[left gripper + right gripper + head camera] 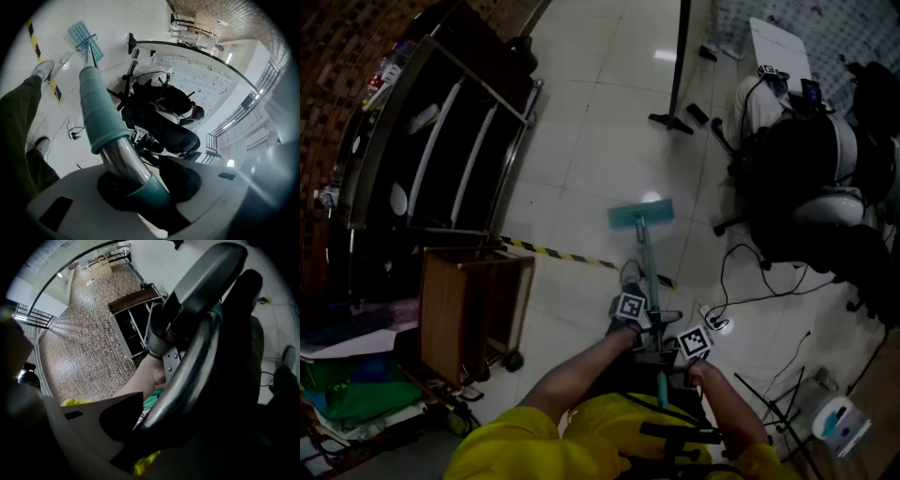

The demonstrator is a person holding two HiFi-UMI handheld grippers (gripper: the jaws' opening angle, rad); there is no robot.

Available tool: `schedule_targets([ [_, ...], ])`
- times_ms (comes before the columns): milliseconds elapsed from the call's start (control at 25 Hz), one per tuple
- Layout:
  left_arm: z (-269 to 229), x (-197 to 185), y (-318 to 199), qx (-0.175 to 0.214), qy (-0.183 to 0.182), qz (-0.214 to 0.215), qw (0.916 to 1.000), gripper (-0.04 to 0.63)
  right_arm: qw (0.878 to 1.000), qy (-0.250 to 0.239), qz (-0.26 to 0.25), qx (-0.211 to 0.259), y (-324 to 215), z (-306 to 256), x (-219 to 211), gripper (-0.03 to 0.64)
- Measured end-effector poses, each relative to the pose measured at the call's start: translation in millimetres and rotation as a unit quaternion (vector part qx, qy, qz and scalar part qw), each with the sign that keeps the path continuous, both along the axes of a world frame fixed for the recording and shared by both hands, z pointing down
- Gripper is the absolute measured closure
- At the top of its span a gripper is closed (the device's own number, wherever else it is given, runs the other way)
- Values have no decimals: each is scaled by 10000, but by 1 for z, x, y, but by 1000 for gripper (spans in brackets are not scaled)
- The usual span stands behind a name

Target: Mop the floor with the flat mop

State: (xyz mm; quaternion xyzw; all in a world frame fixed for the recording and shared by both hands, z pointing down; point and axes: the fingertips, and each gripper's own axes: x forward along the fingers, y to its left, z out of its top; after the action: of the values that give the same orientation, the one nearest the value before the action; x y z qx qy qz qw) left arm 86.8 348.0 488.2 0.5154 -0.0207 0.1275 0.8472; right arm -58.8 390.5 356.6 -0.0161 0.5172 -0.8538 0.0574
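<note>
The flat mop has a teal head (641, 214) lying flat on the pale tiled floor ahead of me, and its handle (649, 262) runs back toward my body. My left gripper (629, 307) is shut on the handle, lower down the pole. My right gripper (695, 342) is shut on it just behind, nearer the top end. In the left gripper view, the steel pole (123, 161) with its teal sleeve (101, 117) passes between the jaws of the left gripper (136, 187) toward the mop head (84, 38). In the right gripper view, the pole (187, 376) lies across the right gripper (154, 423).
A wooden cart (473, 309) stands at the left, with a black shelf unit (431, 141) behind it. Yellow-black tape (572, 256) crosses the floor. Black chairs and gear (806, 187) fill the right side, with cables (741, 291) on the floor. A stand pole (680, 66) rises ahead. My shoe (631, 274) is beside the handle.
</note>
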Motion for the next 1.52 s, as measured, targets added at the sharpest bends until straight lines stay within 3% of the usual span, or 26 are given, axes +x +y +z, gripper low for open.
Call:
schedule_targets([
  [120, 45, 20, -49, 328, 289, 76, 9990, 460, 9989, -30, 206, 422, -46, 49, 9, 509],
  [240, 96, 27, -62, 537, 295, 344, 9975, 460, 9973, 165, 137, 702, -61, 102, 12, 509],
  [400, 143, 30, -62, 203, 469, 457, 9976, 466, 9986, 40, -61, 528, -62, 147, 12, 519],
  [520, 166, 35, -79, 234, 383, 691, 9966, 466, 9978, 46, -294, 597, -74, 172, 16, 518],
  [640, 182, 48, -137, 333, 530, 290, 9976, 484, 9964, 249, 81, 811, -123, 202, 31, 541],
  [800, 204, 69, -240, 562, 681, 58, 9961, 486, 9929, 514, 485, 955, -216, 250, 55, 549],
  [920, 224, 77, -306, 914, 678, 74, 9935, 485, 9898, 333, 987, 973, -282, 262, 66, 552],
  [1040, 233, 84, -334, 1219, 684, 150, 9901, 480, 9875, 206, 1149, 1058, -311, 259, 71, 548],
  [1160, 225, 77, -315, 1305, 532, 178, 9899, 480, 9894, 131, 1015, 1028, -290, 245, 63, 549],
  [1280, 206, 64, -229, 1054, 398, 425, 9927, 474, 9943, 48, 657, 835, -208, 220, 49, 549],
  [1400, 174, 56, -119, 570, 460, 94, 9973, 474, 9985, 24, 400, 375, -103, 182, 43, 552],
  [1520, 137, 45, -41, 294, 203, -479, 9982, 479, 9999, -23, 72, -87, -20, 138, 44, 557],
])
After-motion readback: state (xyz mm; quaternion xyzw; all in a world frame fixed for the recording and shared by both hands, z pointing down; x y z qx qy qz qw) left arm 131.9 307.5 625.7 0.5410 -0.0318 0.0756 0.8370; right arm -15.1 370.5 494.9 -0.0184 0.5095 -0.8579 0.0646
